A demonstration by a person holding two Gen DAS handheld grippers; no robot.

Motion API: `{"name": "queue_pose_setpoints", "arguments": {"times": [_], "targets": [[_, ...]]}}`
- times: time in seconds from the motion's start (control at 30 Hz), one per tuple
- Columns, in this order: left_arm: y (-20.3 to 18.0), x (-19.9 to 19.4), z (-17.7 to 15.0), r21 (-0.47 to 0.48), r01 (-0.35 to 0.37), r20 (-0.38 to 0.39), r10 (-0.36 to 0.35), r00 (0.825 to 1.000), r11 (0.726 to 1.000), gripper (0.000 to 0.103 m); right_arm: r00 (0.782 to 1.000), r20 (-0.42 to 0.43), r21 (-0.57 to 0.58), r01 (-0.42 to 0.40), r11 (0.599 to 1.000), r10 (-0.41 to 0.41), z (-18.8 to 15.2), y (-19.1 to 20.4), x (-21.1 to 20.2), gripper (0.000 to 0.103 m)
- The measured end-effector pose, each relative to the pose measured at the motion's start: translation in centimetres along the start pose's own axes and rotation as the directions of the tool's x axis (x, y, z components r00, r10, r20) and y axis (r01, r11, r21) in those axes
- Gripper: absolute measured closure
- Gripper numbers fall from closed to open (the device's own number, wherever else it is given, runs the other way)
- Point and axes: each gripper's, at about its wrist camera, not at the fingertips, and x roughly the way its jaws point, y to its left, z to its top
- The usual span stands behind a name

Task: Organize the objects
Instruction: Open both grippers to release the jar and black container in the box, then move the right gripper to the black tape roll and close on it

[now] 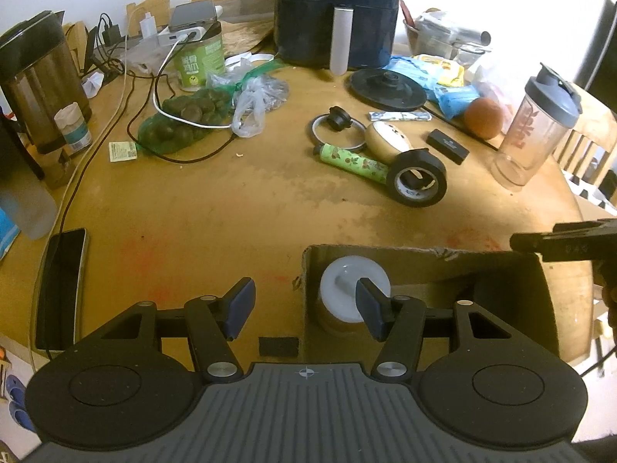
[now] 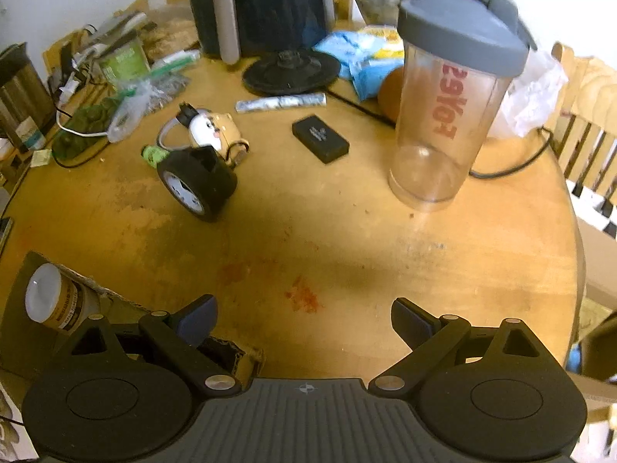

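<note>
A cardboard box lies open at the table's near edge with a white-lidded jar inside. My left gripper is open and straddles the box's left wall without touching it. Its right finger hangs above the jar. My right gripper is open and empty over bare table, right of the box and jar. Loose items lie further back: a black tape roll, a green printed tube, a plush toy, a small black case and a clear shaker bottle.
An air fryer, a kettle base, snack packets and an orange crowd the back. A kettle, cables, a bag of green fruit and a phone sit on the left. A chair stands at the right.
</note>
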Motion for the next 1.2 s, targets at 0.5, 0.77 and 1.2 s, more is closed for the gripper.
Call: {"name": "queue_pose_setpoints", "arguments": {"times": [0.5, 0.77, 1.2], "targets": [[-2.6, -0.4, 0.7, 0.050, 0.068, 0.025, -0.070, 0.997, 0.996, 0.046, 0.990, 0.092, -0.086, -0.103, 0.991, 0.111, 1.7, 1.4, -1.3, 0.006], [-2.2, 0.1, 3.0, 0.073, 0.121, 0.060, -0.126, 0.990, 0.990, 0.046, 0.984, 0.110, -0.161, -0.121, 0.979, 0.140, 3.8, 3.3, -1.1, 0.007], [-0.1, 1.3, 6.1, 0.049, 0.160, 0.085, -0.164, 0.983, 0.986, 0.046, 0.984, 0.071, -0.251, -0.138, 0.958, 0.160, 7.0, 6.0, 2.0, 0.017]]}}
